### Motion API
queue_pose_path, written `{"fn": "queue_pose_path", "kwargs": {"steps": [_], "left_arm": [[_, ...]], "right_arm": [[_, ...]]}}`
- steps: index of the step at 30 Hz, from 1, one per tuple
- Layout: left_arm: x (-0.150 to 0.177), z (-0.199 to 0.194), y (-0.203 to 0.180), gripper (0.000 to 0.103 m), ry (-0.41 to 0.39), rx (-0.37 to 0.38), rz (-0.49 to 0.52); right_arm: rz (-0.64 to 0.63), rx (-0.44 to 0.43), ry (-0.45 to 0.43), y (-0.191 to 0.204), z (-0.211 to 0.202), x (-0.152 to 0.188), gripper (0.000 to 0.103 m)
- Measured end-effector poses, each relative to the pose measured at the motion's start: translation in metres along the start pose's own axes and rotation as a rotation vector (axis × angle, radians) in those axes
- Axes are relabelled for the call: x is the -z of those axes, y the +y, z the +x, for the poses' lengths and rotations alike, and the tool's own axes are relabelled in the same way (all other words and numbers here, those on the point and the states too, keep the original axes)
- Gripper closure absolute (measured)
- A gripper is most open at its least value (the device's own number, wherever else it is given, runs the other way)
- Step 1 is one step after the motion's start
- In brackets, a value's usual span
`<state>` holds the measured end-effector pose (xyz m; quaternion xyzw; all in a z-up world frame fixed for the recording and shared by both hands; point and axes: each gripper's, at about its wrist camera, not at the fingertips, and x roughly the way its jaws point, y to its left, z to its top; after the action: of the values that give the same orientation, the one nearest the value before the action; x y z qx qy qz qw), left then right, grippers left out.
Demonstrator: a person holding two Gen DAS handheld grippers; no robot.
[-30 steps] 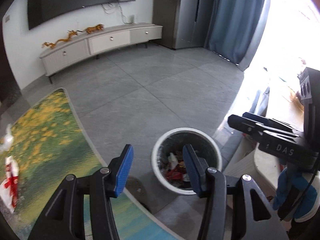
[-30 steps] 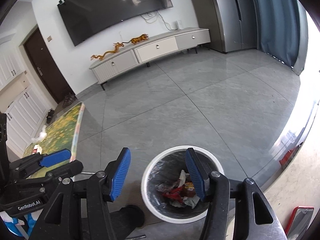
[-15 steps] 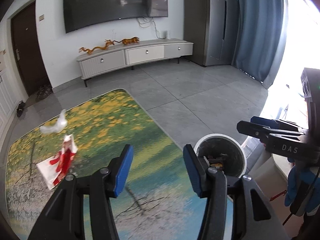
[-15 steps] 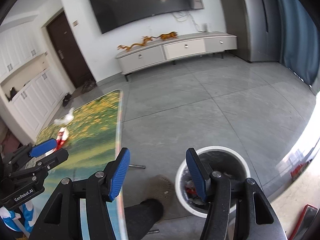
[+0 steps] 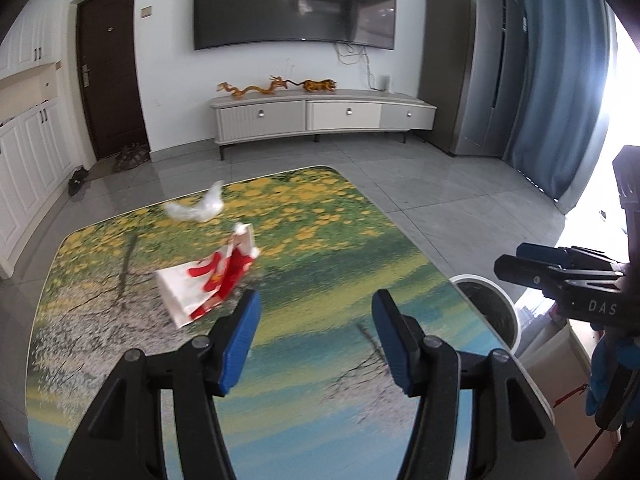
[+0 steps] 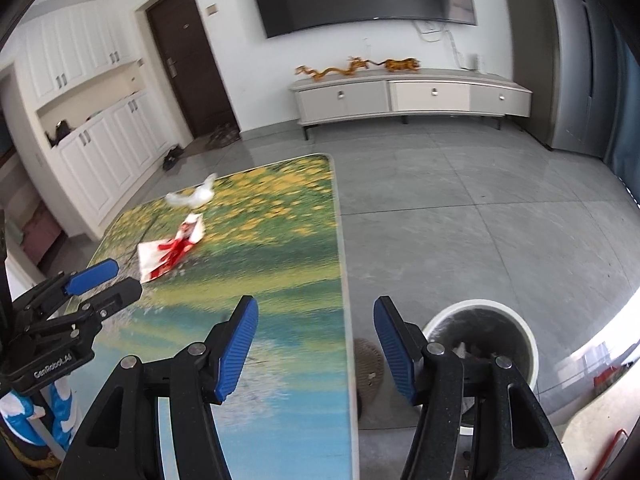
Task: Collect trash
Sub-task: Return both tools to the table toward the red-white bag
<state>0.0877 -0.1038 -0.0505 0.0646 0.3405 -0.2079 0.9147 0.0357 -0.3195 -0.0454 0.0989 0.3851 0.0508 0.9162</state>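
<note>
Both your tongs, left tongs (image 5: 316, 338) and right tongs (image 6: 316, 346), gape empty; reach the left forward-left to the red-and-white wrapper (image 5: 206, 280) (crumpled edge first), above the table (image 5: 340, 248).

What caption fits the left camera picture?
Open left gripper above table, facing red-and-white wrapper and crumpled plastic.

A desk (image 5: 304, 368) with a printed landscape top fills the foreground over a grey tiled floor (image 6: 460, 216). At 12 o'clock, a wall-mounted television (image 5: 294, 4) hangs above a low media cabinet (image 5: 324, 116) bearing golden dragon figurines (image 5: 276, 86). A dark door (image 5: 108, 80) stands at 10 o'clock and blue curtains (image 5: 560, 100) at 2 o'clock.
</note>
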Motion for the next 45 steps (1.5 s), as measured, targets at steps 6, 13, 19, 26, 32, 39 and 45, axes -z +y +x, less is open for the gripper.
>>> {"fn": "queue_pose_path", "kwargs": {"steps": [6, 13, 19, 26, 32, 39, 45], "left_arm": [[0.018, -0.012, 0.037, 0.047, 0.000, -0.036, -0.062], [0.040, -0.024, 0.079, 0.047, 0.011, -0.073, -0.126], [0.062, -0.032, 0.127, 0.047, 0.035, -0.109, -0.214], [0.086, -0.034, 0.164, 0.047, 0.068, -0.131, -0.300], [0.098, -0.024, 0.177, 0.047, 0.104, -0.130, -0.346], [0.080, -0.007, 0.190, 0.047, 0.115, -0.090, -0.340], [0.040, 0.015, 0.204, 0.044, 0.093, -0.088, -0.285]], "right_arm": [[-0.046, -0.033, 0.041, 0.038, 0.015, 0.003, 0.043], [-0.132, -0.082, 0.077, 0.081, 0.026, 0.002, 0.043], [-0.175, -0.107, 0.090, 0.099, 0.035, -0.002, 0.043], [-0.177, -0.135, 0.125, 0.105, 0.055, -0.003, 0.043], [-0.188, -0.160, 0.150, 0.109, 0.072, -0.008, 0.043], [-0.200, -0.184, 0.179, 0.113, 0.097, -0.016, 0.043], [-0.210, -0.214, 0.197, 0.116, 0.122, -0.022, 0.043]]}}
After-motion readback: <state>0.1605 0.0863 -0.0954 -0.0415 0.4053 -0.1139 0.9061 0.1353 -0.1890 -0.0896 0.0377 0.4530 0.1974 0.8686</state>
